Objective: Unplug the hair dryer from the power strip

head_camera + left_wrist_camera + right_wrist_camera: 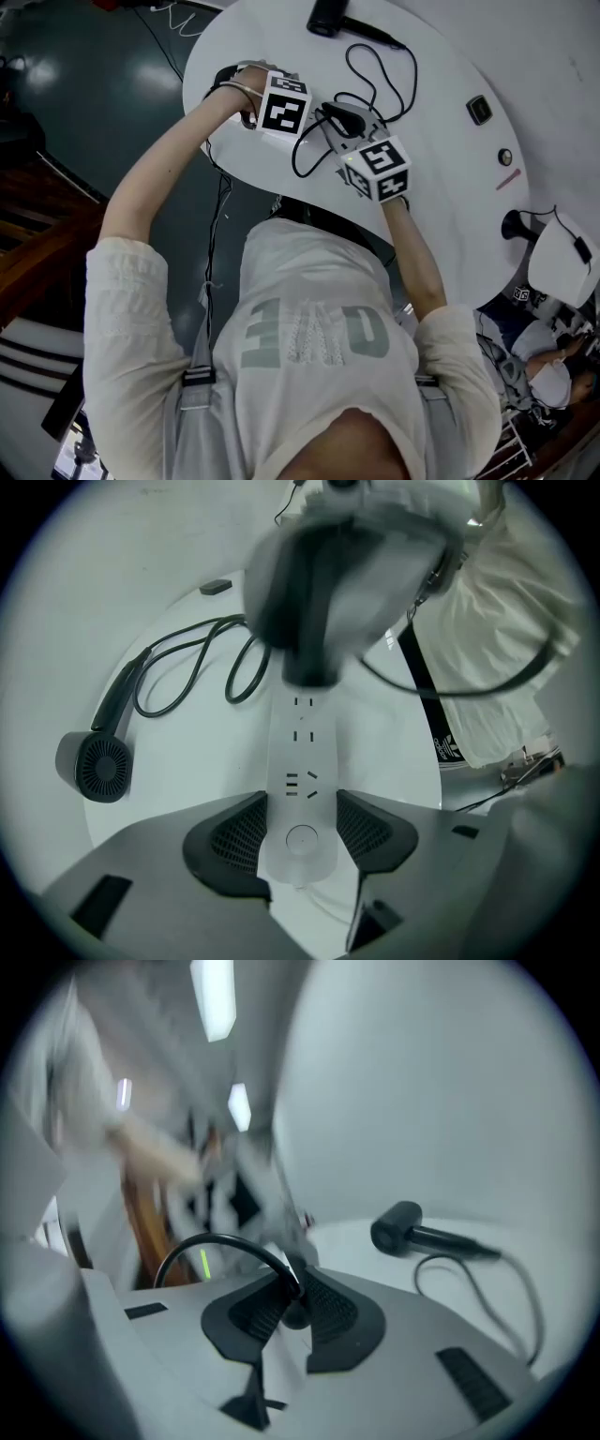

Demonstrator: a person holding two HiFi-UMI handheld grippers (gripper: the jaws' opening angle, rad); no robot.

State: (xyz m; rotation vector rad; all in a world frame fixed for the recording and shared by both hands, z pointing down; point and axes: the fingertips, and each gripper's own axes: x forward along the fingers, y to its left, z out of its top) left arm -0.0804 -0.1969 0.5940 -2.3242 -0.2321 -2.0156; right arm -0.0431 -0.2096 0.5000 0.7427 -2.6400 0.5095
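A black hair dryer (328, 17) (94, 766) (398, 1225) lies on the white round table (450, 187), and its black cable (375, 84) loops toward the grippers. My left gripper (281, 108) (302, 841) points down, its pads pressed on the sides of the near end of the white power strip (302, 761). My right gripper (347, 124) (292, 1309) is shut on the black plug (296, 1314) (305, 663). The plug hangs blurred over the strip's far sockets. I cannot tell whether its pins are still in.
A small black square object (479, 109) and a small round object (505, 157) lie on the table's right side. Another person (553, 366) is at the lower right. A thin black lead (220, 202) drops off the table's near edge to the dark floor.
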